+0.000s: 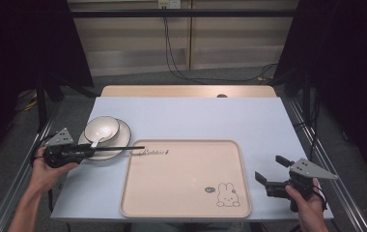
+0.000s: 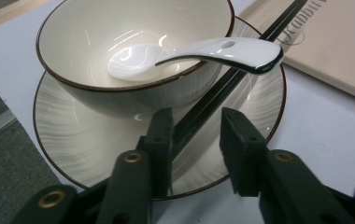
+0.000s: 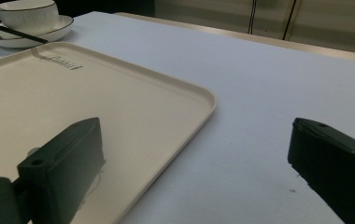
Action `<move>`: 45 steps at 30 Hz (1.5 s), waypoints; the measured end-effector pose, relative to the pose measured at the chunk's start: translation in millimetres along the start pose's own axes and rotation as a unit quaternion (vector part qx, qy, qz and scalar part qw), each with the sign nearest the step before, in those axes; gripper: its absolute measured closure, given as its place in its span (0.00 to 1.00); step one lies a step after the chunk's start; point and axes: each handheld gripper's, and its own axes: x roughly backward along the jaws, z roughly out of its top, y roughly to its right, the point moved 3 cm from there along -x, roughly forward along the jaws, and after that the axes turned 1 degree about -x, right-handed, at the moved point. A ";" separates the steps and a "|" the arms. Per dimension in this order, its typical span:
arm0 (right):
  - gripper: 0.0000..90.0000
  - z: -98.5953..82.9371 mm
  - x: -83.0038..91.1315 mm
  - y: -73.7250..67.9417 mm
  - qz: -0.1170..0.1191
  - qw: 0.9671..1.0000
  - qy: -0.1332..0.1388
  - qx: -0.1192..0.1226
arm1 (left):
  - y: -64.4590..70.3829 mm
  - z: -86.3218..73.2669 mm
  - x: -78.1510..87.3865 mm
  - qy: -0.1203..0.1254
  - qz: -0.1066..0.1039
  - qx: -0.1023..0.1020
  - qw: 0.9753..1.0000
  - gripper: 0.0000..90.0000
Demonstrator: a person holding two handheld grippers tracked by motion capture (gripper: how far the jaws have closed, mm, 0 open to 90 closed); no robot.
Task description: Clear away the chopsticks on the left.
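Black chopsticks (image 2: 222, 84) lie across plate (image 2: 73, 140) rim beside bowl (image 2: 119, 56), tips reaching tray (image 1: 186, 179). Left tongs (image 2: 196, 135) narrowly parted, straddling chopsticks' near end. Right tongs (image 1: 268, 171) wide apart beside tray's right edge.

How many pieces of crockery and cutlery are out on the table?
4, counting the pair as one: a plate at the table's left, a bowl standing on it, a white spoon resting in the bowl, and black chopsticks lying across the plate, between the left tool's open jaws.
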 end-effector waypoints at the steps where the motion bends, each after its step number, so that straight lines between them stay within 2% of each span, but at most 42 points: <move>1: 0.04 0.0 0.0 -0.1 0.000 1.000 0.000 0.000 | 0.5 0.4 0.0 0.002 -0.003 0.002 1.000 0.74; 3: 0.04 0.0 0.2 0.2 0.000 1.000 0.001 0.000 | 1.0 0.4 -0.8 -0.006 -0.001 -0.003 1.000 0.75; 6: 0.04 0.0 0.3 0.3 -0.001 1.000 0.000 -0.001 | 2.3 1.1 -1.7 -0.002 -0.005 -0.007 1.000 0.76; 7: 0.04 0.0 0.2 0.3 -0.001 1.000 0.000 -0.001 | 2.5 1.5 -1.0 -0.010 -0.005 -0.011 1.000 0.77; 8: 0.04 0.0 0.0 0.2 0.000 1.000 0.000 -0.001 | 2.8 1.8 -2.0 -0.004 -0.010 -0.011 1.000 0.77; 9: 0.03 0.0 -0.1 0.1 0.000 1.000 0.000 -0.001 | 3.2 2.6 -1.4 -0.011 -0.010 -0.014 1.000 0.78; 11: 0.04 0.0 -0.1 0.0 0.001 1.000 0.000 -0.001 | 4.4 3.7 -3.3 -0.008 -0.013 -0.015 1.000 0.78; 14: 0.04 -0.1 -0.1 0.3 0.000 1.000 0.000 -0.001 | 4.1 5.2 -4.0 -0.010 -0.011 -0.022 1.000 0.77; 15: 0.04 -0.1 -0.1 0.3 0.001 1.000 0.000 -0.001 | 3.8 5.1 -3.5 -0.012 -0.015 -0.021 1.000 0.77; 22: 0.04 -0.2 0.3 0.1 0.001 1.000 0.000 -0.003 | 1.5 1.0 -2.6 -0.007 -0.002 -0.018 1.000 0.71; 28: 0.04 -0.2 0.2 0.2 0.001 1.000 -0.001 -0.003 | 2.4 1.5 -6.9 -0.024 -0.007 -0.033 0.999 0.72; 32: 0.04 -0.2 0.2 0.2 0.002 1.000 -0.001 -0.003 | 4.6 3.2 -8.6 -0.027 -0.019 -0.040 0.999 0.74; 36: 0.04 -0.4 -0.1 0.6 0.001 1.000 0.000 -0.003 | 7.7 7.9 -12.0 -0.047 -0.022 -0.058 0.997 0.74; 38: 0.04 -0.4 0.3 0.5 0.003 1.000 0.000 -0.004 | 9.5 9.0 -15.3 -0.051 -0.029 -0.064 0.996 0.74; 39: 0.03 -0.4 0.4 0.8 0.001 1.000 0.000 -0.003 | 10.0 9.7 -15.7 -0.062 -0.034 -0.068 0.995 0.75; 40: 0.03 -0.4 0.4 0.8 0.001 1.000 0.000 -0.004 | 10.8 10.1 -17.2 -0.061 -0.028 -0.074 0.995 0.76; 42: 0.03 -0.5 0.4 1.0 0.001 1.000 0.000 -0.004 | 12.1 11.3 -18.6 -0.067 -0.039 -0.075 0.994 0.79; 45: 0.03 -0.5 0.1 1.1 0.001 1.000 0.000 -0.005 | 12.7 13.6 -19.5 -0.077 -0.045 -0.085 0.992 0.83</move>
